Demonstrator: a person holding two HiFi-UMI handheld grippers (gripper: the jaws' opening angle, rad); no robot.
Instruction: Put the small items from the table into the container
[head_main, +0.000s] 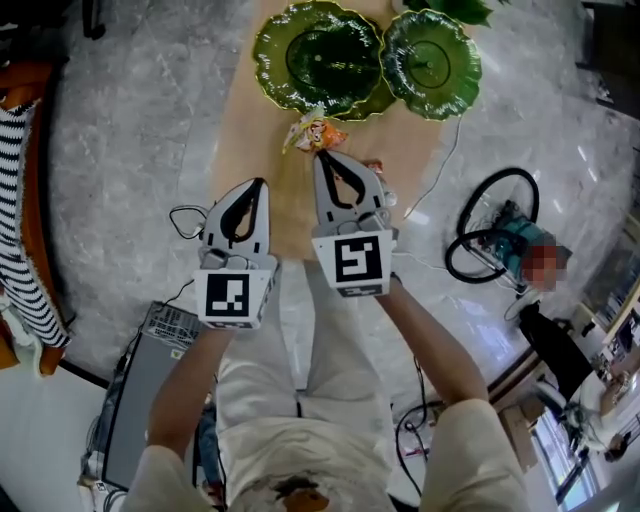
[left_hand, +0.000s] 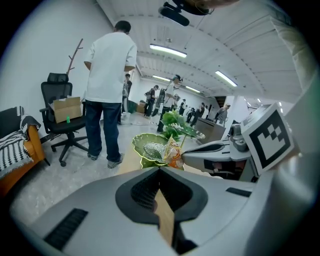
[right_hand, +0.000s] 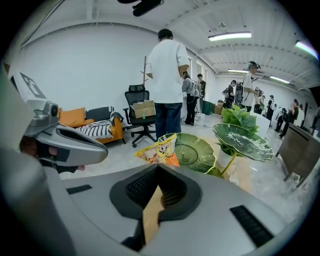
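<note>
We count one snack packet (head_main: 316, 133), two green leaf-shaped dishes, two grippers and one wooden table (head_main: 250, 150).

The left gripper (head_main: 261, 184) is at the left, over the table's near end, and points toward the far end. Its jaws are together, tips meeting, with nothing between them. It touches nothing that we can see.

Just to its right is the right gripper (head_main: 319, 154), which reaches a little farther up the table. Its jaws are likewise closed, and nothing sits between them. Its tips point straight at the packet, which lies just beyond them. Whether the tips touch the wrapper we cannot tell.

The packet is the only small item we can make out. It is yellow and orange with a printed cartoon figure, and it sits on the table between the right gripper's tips and the dishes. It stands tilted on edge against the near rim of the left dish (head_main: 290, 40). Its long axis runs roughly left to right across the table, one crimped corner pointing left and toward us.

The left dish is the larger one. The right dish (head_main: 430, 62) is beside it at the table's far end — the two overlap where they meet, and both are empty.
</note>
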